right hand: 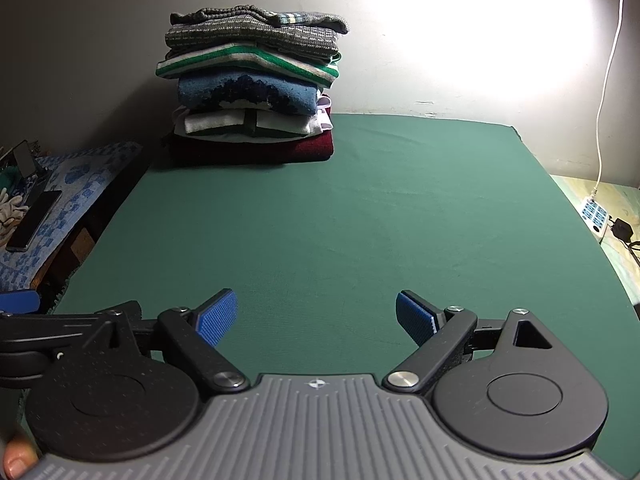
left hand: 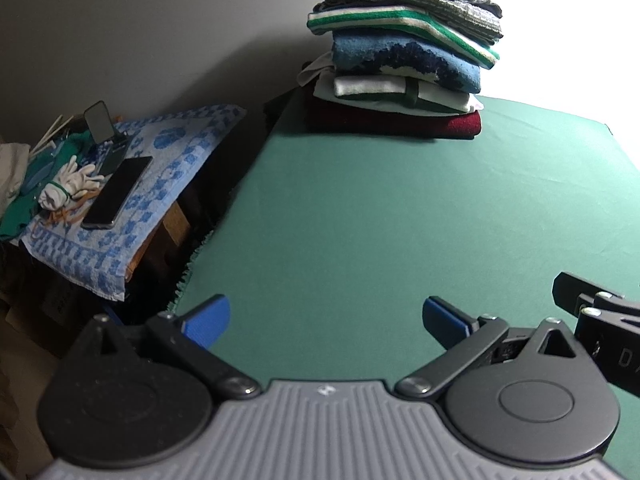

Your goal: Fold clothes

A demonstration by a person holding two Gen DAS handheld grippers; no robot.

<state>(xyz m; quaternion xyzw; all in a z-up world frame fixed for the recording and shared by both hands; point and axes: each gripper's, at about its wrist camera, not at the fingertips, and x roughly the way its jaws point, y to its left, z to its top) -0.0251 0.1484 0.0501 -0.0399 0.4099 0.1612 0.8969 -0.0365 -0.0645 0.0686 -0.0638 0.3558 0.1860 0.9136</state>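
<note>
We see a counter covered in smooth green cloth, set against a pale wall with a bright glare at the upper right. At the counter's far left corner sits a stack of folded clothes: a dark red knit at the bottom, then white, a nubby blue piece, green-and-white stripes, and grey weave on top (the edges line up fairly squarely). Off the counter's left edge lies a blue floral towel carrying a flat black phone and white gloves. Beyond the right edge, a white cable hangs down the wall to a power strip.

The left gripper is spread wide, its ribbed blue pads holding nothing, above the near edge. The right gripper is likewise wide apart and empty, over bare green cloth. A fingertip shows at the right view's lower left corner.
</note>
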